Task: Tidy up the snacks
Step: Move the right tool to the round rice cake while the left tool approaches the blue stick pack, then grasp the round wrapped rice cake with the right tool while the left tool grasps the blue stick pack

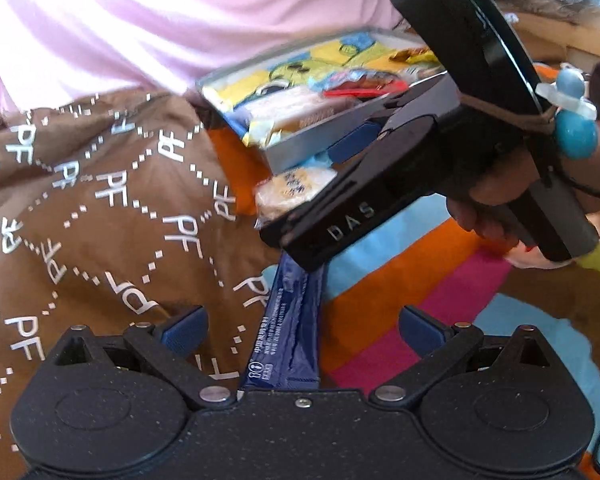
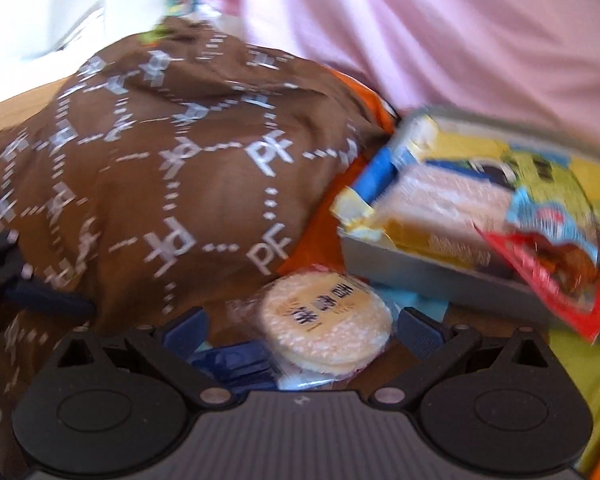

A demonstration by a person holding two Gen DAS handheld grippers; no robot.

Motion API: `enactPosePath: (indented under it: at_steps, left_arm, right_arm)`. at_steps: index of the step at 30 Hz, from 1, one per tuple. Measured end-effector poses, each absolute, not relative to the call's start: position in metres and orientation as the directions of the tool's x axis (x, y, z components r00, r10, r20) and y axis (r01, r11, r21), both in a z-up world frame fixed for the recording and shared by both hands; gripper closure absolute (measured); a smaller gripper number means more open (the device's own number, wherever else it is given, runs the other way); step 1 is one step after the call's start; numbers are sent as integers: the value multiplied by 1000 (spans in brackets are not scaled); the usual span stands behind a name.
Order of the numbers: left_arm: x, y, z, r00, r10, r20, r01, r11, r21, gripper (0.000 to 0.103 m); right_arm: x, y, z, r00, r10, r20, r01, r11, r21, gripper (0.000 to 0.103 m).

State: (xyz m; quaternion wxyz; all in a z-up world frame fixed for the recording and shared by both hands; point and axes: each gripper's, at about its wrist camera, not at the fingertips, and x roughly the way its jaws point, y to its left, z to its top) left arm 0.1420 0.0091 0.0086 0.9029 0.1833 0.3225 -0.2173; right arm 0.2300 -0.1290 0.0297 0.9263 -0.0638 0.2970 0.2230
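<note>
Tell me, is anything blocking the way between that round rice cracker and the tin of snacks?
Nothing visible does. The rice cracker lies between the open right gripper fingers, right beside the tin, whose open top already holds several packets.

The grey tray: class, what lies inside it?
The grey tray holds several snack packets: a pale pink one, yellow and green wrappers, and a red packet hanging over its rim. Anything beneath them, including the tray floor, is covered.
</note>
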Motion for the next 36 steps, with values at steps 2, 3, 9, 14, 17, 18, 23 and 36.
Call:
enactPosePath:
  at_steps: [2,3,9,14,17,18,23,36]
  left_arm:
    - [152,11,5,682,-266,-681,508,842,180,2]
    - [157,11,3,677,-264,-687,507,844,176,3]
    - [174,16,0,657,-267,-705,505,850,149,3]
    - [179,11,-5,653,-252,-714,523,832,185,7]
    - [184,8,-8,666,-196,-720,504,830,241,18]
    - [184,8,-9,671,-187,-718,502,827,254,21]
    - [184,10,-6,665,-191,-722,511,822,252,49]
    - [156,16,2,585,-235,-777,507,853,123,66]
  right_arm:
    - [238,-132,25,730,355,-584,-398,915,59,0]
    - [243,-133,24,729,357,-585,-382,920,85,0]
    - [261,-135,19,732,339,-591,-384,922,52,0]
    - [269,-133,11,712,350,-609,-442,897,-1,0]
    - [266,-136,9,717,362,-596,-455,890,-7,7]
    - [265,-137,9,720,362,-593,-455,891,-9,11]
    - [259,-143,13,705,386,-595,-472,881,13,25]
    - [206,-159,28,675,449,-586,-526,849,44,27]
